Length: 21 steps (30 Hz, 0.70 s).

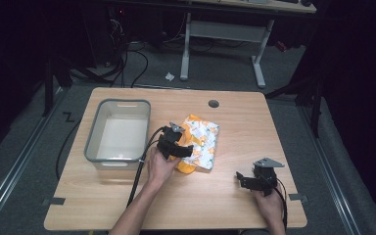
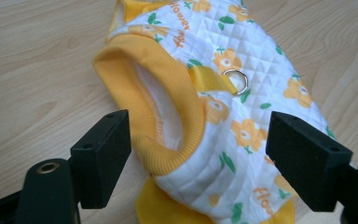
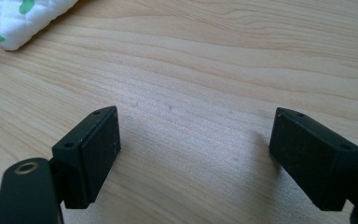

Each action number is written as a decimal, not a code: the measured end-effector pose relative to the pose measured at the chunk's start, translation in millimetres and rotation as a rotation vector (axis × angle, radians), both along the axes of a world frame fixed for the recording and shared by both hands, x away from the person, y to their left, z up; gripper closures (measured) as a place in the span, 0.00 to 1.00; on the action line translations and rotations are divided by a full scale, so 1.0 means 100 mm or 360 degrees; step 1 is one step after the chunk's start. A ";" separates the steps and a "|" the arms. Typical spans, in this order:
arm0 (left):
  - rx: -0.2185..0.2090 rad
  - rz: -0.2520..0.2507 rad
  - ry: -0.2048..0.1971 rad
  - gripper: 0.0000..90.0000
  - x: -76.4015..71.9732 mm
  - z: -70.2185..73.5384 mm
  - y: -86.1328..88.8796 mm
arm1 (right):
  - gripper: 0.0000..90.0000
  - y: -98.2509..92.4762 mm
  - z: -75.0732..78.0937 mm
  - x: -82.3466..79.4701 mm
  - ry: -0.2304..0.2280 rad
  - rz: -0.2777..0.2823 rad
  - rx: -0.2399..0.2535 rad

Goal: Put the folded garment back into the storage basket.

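A small quilted garment (image 1: 203, 139), white with yellow flowers and yellow ribbed trim, lies flat at the middle of the wooden table (image 1: 254, 132). In the left gripper view its ribbed opening (image 2: 144, 88) faces me, and a metal ring (image 2: 236, 81) sits on a yellow strap on top. My left gripper (image 1: 182, 149) is open at the garment's (image 2: 242, 56) near left end; in its own view the left gripper (image 2: 198, 135) has one jaw on each side of the cloth. My right gripper (image 1: 242, 178) stands open over bare wood near the front right; the right gripper (image 3: 196, 140) holds nothing, with a corner of the garment (image 3: 9, 18) far off.
A grey plastic bin (image 1: 92, 132) with nothing in it stands on the table's left half, close beside the left hand. A round cable hole (image 1: 213, 104) sits near the far edge. Beyond the table are a desk frame (image 1: 223, 34) and cables on the floor.
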<state>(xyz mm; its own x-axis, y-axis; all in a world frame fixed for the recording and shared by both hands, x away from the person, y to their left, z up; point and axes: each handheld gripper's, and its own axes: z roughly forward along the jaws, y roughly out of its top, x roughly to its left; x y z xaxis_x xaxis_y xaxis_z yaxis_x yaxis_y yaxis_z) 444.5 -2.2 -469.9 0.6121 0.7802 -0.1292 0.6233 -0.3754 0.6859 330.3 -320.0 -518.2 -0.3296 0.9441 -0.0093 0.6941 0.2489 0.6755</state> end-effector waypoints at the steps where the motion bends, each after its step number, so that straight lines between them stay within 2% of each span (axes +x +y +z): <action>1: -0.0004 0.0006 -0.0006 0.25 0.04 0.01 -0.02 | 0.18 0.00 0.00 0.00 0.0000 0.0000 0.0001; 8: 0.0028 0.0034 0.0018 0.24 0.17 -0.01 -0.07 | 0.18 0.00 0.00 0.00 0.0000 0.0000 0.0000; 9: 0.0030 0.0053 -0.0004 0.25 0.18 -0.02 -0.08 | 0.18 0.00 0.00 0.00 0.0000 0.0000 0.0000; 17: 0.0022 0.0083 0.0024 0.25 0.26 -0.10 -0.12 | 0.18 0.00 0.00 0.00 0.0001 0.0000 0.0000; 21: 0.0058 0.0083 0.0037 0.25 0.33 -0.13 -0.18 | 0.18 0.00 0.00 0.00 0.0000 0.0000 0.0000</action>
<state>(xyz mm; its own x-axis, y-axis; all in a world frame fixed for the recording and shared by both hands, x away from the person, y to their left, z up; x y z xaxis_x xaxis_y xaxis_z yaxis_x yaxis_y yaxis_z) 477.1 -20.1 -482.8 0.5675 0.8155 -0.1136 0.6584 -0.3666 0.6574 330.3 -320.0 -518.3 -0.3293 0.9442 -0.0091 0.6942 0.2487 0.6754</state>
